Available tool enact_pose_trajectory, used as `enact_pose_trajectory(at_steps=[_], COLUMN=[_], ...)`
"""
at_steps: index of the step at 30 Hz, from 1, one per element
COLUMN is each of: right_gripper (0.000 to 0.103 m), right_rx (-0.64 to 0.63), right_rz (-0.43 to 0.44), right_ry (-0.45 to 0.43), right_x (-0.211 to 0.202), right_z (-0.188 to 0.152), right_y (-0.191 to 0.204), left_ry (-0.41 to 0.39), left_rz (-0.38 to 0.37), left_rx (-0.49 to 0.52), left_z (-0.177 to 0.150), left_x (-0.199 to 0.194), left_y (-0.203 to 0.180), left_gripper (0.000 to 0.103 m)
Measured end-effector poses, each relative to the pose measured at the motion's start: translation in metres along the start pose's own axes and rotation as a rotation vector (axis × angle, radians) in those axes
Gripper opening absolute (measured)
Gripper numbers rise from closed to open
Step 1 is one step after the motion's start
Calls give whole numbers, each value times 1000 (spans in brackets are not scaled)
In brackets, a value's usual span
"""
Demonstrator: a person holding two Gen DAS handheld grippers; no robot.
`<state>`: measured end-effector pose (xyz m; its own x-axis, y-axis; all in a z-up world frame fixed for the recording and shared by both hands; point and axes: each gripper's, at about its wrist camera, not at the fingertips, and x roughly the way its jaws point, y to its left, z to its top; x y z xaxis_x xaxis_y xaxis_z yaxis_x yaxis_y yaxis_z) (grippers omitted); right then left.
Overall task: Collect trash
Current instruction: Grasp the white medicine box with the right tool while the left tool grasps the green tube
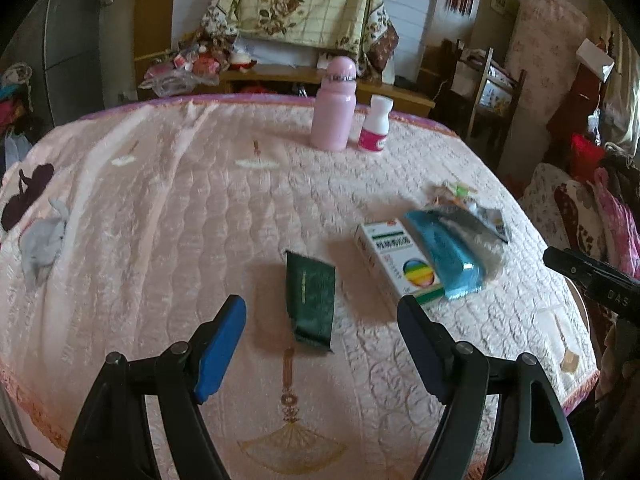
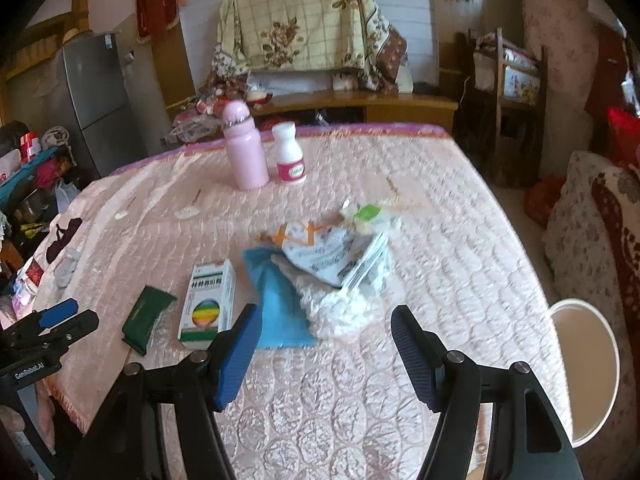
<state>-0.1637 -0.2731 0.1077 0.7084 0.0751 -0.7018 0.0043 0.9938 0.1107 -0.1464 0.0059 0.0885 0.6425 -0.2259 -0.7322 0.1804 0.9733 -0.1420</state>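
Observation:
Trash lies on a table under a pink quilted cloth [image 1: 160,208]. A dark green wrapper [image 1: 311,298] lies just ahead of my open, empty left gripper [image 1: 322,312]. Right of it are a white medicine box [image 1: 400,262], a blue packet [image 1: 444,254], and a crumpled silver wrapper [image 1: 476,216]. In the right wrist view my open, empty right gripper [image 2: 326,322] hovers just short of the blue packet [image 2: 280,304], a white crumpled tissue [image 2: 344,304] and the printed wrapper [image 2: 328,252]. The box [image 2: 210,304] and green wrapper [image 2: 146,312] lie to the left.
A pink bottle [image 1: 334,106] and a small white bottle [image 1: 374,124] stand at the table's far side. A white round bin [image 2: 584,364] stands beside the table's right edge. The left gripper [image 2: 52,320] shows at the left. Chairs and cluttered furniture surround the table.

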Motion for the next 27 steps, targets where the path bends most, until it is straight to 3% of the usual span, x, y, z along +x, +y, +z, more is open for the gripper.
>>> enact_pose_trajectory(at_steps=[6, 14, 16, 17, 18, 23, 27], right_gripper=[71, 71, 71, 71, 71, 71, 71], right_rx=[7, -28, -42, -50, -55, -106, -145], right_rz=[122, 126, 129, 132, 137, 173, 197], right_ry=[82, 120, 126, 130, 136, 169, 208], right_x=[19, 35, 38, 41, 44, 66, 91], right_z=[-8, -12, -11, -11, -9, -1, 4], right_y=[9, 25, 30, 34, 38, 69, 98], left_ry=[84, 145, 153, 162, 187, 179, 151], left_rz=[3, 9, -2, -10, -19, -40, -28], left_rx=[-37, -81, -92, -102, -115, -174, -180], left_z=[-4, 4, 8, 10, 11, 19, 21], left_x=[28, 73, 82, 86, 92, 88, 74], left_y=[9, 15, 17, 19, 21, 35, 46], left_gripper=[78, 78, 70, 49, 34, 23, 22])
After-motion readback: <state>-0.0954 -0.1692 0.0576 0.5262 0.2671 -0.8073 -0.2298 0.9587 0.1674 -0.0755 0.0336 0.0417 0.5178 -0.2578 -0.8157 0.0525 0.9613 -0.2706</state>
